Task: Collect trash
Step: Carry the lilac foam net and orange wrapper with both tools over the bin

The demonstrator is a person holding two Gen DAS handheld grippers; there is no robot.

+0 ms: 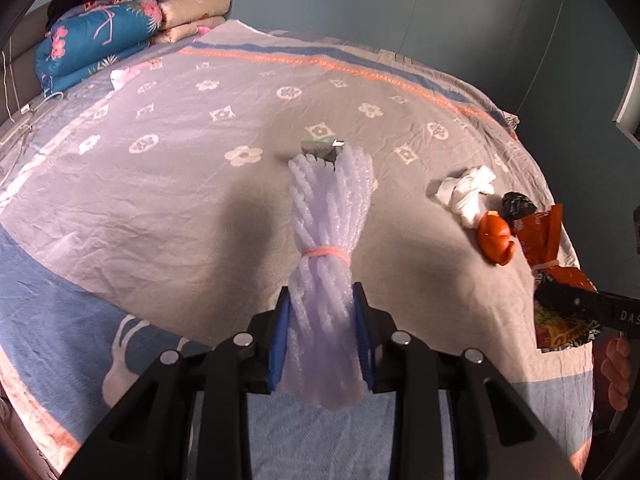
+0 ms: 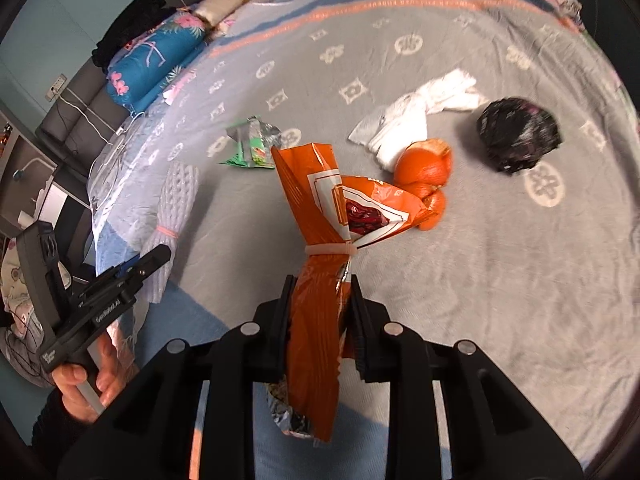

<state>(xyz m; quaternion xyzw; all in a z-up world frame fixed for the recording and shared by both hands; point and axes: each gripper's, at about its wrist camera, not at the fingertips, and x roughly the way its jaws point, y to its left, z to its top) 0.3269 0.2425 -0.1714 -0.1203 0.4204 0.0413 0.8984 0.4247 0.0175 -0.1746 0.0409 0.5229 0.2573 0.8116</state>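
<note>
Bed [image 1: 168,200]: wide mattress under a grey cotton sheet with white flower motifs and orange and blue stripes; carries all the trash.

Folded quilts [image 1: 96,40]: blue floral and beige stack, far left corner; not trash.

Left tool [image 1: 324,344]: black two-finger clamp with blue pads, closed on the lower part of a pale lilac foam-net sleeve [image 1: 328,240] bundled with a pink rubber band. The sleeve stands out forward between the pads, seemingly clear of the sheet.

Right tool [image 2: 320,328]: black clamp, closed on the lower half of a crumpled orange foil snack bag [image 2: 320,240] cinched with a white band. The bag's top flares above the fingers.

Still lying on the bed:
- Crumpled black plastic bag [image 2: 518,136], far right.
- Wad of white tissue [image 2: 416,116], just left of the black bag.
- Orange peel [image 2: 426,168], touching the tissue's near edge.
- Green and silver wrapper [image 2: 250,142], left of centre, well apart from the rest.

Step in hand, as judged: both pieces are gripped and ready to carry away. No bin shows in either view. The next move calls for a firm hold during transport to a container, a release there, then a return for the four remaining items.
</note>
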